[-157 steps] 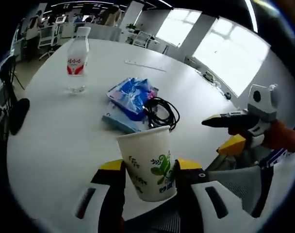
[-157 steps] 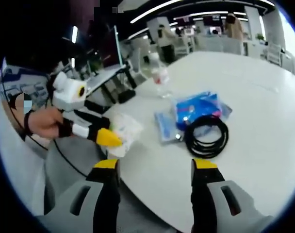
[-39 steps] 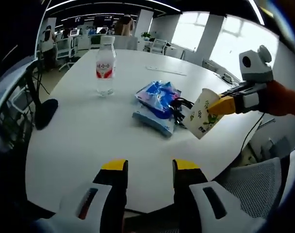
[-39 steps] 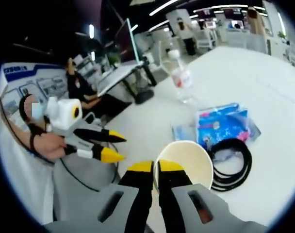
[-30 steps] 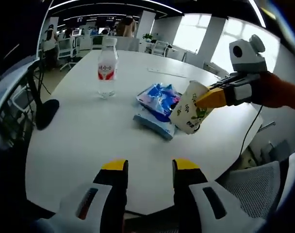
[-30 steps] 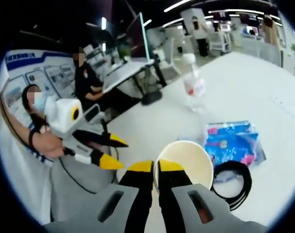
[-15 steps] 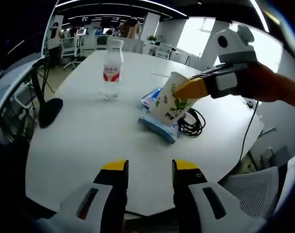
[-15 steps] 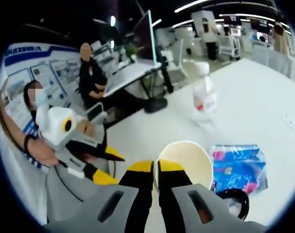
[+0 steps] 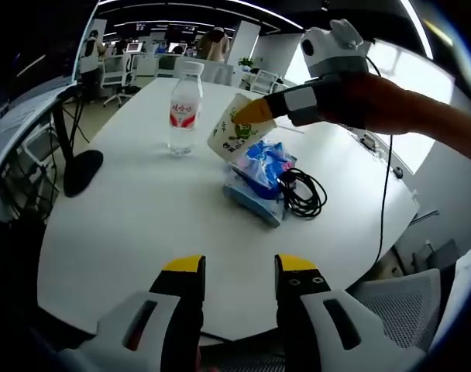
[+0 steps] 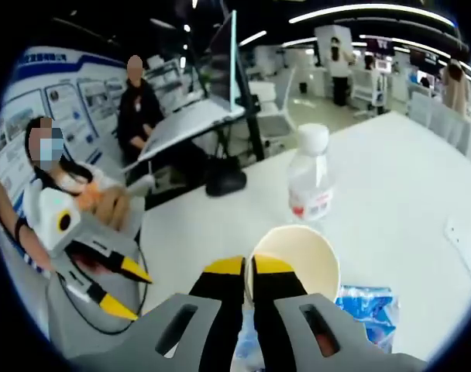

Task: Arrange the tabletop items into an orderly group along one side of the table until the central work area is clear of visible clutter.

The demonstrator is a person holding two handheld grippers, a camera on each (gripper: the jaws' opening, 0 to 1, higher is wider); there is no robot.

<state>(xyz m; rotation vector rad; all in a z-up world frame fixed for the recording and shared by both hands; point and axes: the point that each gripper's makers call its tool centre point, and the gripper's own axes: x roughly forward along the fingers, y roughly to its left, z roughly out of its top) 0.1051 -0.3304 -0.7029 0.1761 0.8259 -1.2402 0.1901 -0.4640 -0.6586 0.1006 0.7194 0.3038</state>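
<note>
Left gripper (image 9: 232, 271), bottom centre of the left gripper view, has its yellow-tipped jaws parted and empty, same as in the earlier frames. Right gripper (image 10: 248, 267), bottom centre of the right gripper view, is pinched tight on the rim of the paper cup (image 10: 291, 260), which it has kept clamped since the earlier frames.

In the left gripper view the paper cup (image 9: 234, 133) has moved from frame centre to upper centre, tilted, above the blue packet (image 9: 259, 174), close to the water bottle (image 9: 183, 108).

Cup: white paper, green leaf print, round open mouth. The packet is crinkly glossy plastic; a black coiled cable (image 9: 301, 192) lies just right of it. Bottle clear plastic, red label, white cap. The table (image 9: 135, 217) is smooth, white, rounded.
</note>
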